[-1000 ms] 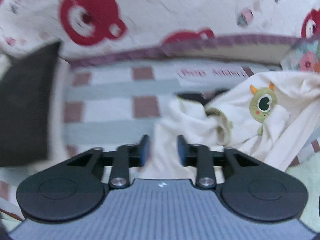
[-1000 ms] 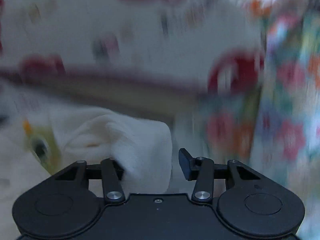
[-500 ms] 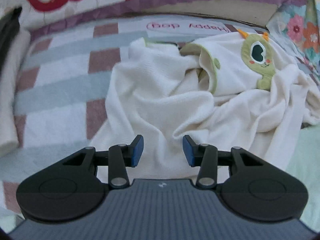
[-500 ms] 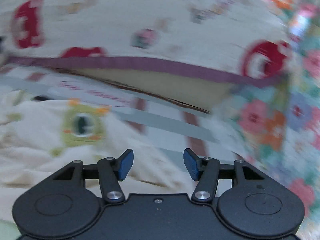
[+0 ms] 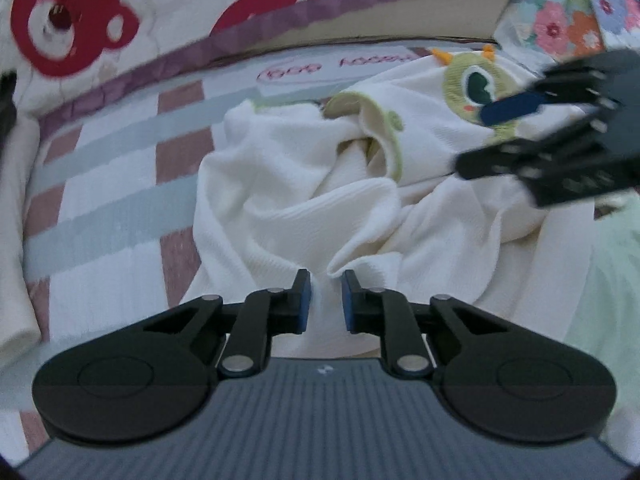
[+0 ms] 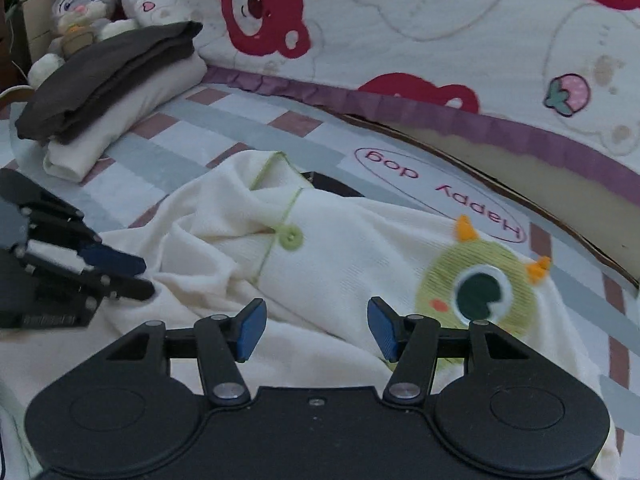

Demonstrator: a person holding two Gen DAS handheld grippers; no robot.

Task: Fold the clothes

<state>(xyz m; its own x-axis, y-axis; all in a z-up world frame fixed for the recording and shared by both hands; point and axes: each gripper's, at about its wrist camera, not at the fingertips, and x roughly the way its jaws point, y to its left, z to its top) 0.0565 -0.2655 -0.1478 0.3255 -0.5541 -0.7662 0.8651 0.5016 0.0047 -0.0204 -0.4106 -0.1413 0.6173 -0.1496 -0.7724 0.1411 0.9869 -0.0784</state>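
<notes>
- Left wrist view: your left gripper (image 5: pixel 324 296) has just been closing; its jaws stand narrow with a fold of the cream garment (image 5: pixel 288 208) between them. You cannot tell whether the pads press on the cloth.
- The garment lies crumpled on the checked blanket (image 5: pixel 108 184); its near hem is hidden behind the gripper body.
- Your right gripper (image 5: pixel 496 136) enters from the right edge, blurred and cut off, over the green monster patch (image 5: pixel 464 84), partly covering it.
- Right wrist view: your right gripper (image 6: pixel 316 326) has its jaws well apart above the garment (image 6: pixel 340 248), nothing clamped between them.
- The monster patch (image 6: pixel 476 280) lies just right of the jaws; its lower edge is hidden behind the right finger.
- Your left gripper (image 6: pixel 116 276) shows at the left edge, cut off, tips at the cloth.
- A folded dark-and-cream stack (image 6: pixel 108 76) sits well apart at upper left, with a plush rabbit (image 6: pixel 78 4) behind it.
</notes>
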